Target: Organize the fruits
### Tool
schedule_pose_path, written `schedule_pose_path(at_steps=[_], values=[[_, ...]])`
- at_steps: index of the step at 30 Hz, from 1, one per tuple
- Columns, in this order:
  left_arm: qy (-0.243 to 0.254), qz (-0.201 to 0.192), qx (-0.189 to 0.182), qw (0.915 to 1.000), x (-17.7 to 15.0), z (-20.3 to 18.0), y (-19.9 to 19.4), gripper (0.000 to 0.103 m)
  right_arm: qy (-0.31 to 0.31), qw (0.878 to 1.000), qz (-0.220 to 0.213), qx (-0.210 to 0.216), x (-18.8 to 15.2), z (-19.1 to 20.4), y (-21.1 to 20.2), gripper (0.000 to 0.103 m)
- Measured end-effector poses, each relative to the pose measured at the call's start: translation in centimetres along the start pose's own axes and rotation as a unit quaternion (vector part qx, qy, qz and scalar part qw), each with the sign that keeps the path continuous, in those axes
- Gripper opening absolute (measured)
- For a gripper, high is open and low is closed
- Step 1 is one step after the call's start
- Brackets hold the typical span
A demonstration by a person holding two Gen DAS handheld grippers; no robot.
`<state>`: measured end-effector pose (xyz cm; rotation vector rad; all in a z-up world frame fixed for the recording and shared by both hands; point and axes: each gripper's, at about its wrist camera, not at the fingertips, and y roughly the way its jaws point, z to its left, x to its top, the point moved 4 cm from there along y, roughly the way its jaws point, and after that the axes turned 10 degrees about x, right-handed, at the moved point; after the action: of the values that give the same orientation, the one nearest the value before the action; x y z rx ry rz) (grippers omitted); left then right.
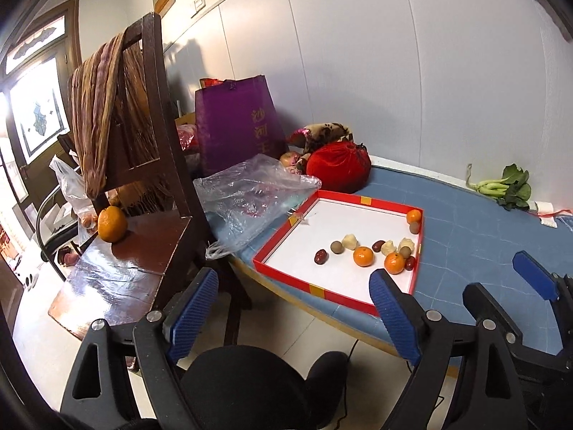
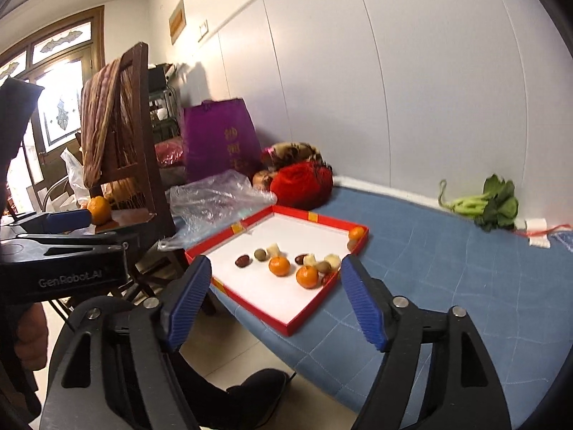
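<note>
Basically, going left to right: one orange (image 1: 112, 228) is sitting alone on the chair (image 1: 118, 272) seat, off the table (image 1: 465, 251), well apart from the rest. Next a plastic bag (image 1: 250, 193) is lying between chair and tray, touching the tray's far-left corner. The red tray (image 1: 286, 275) is holding the other fruits: dates (image 1: 321, 256), small brown round ones (image 1: 337, 246), pale lumpy pieces (image 1: 349, 241), and three more oranges, two near the front right (image 1: 363, 256) and one in the far right corner (image 1: 414, 216). Greens (image 1: 508, 188) are lying far right by the wall.

The left hand-held gripper (image 1: 293, 317) is hovering wide open, nothing between its pads, aimed at the tray's near edge. The right hand-held gripper (image 2: 275, 304) is also spread open and empty, hanging short of the tray.

Risks, as a guess: round fruits are likely rolling if nudged, so a pad clipping the tight front-right cluster could be scattering them. The chair orange is sitting on a glossy seat near the edge; a sloppy pinch could be sending it to the floor. Pale pieces are looking soft, so a hard squeeze may be crushing them. The bag could be snagging a finger on a reach across.

View differences: the left wrist view is showing the chair seat and its orange plainly, plus the right tool's blue pad at its right border. The right wrist view is showing the left tool's side with lettering, and the greens more clearly.
</note>
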<state>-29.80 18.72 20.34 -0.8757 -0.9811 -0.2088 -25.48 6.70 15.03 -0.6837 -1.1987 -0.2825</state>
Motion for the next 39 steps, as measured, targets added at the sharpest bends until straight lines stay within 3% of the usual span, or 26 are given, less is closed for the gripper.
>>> schedule_pose_path(at_steps=[39], values=[[-0.02,-0.021,0.001,0.9996,0.1,1.5,-2.5,0.088,-0.064,0.997,-0.043,-0.004,0.5,1.8,-1.5,0.082]])
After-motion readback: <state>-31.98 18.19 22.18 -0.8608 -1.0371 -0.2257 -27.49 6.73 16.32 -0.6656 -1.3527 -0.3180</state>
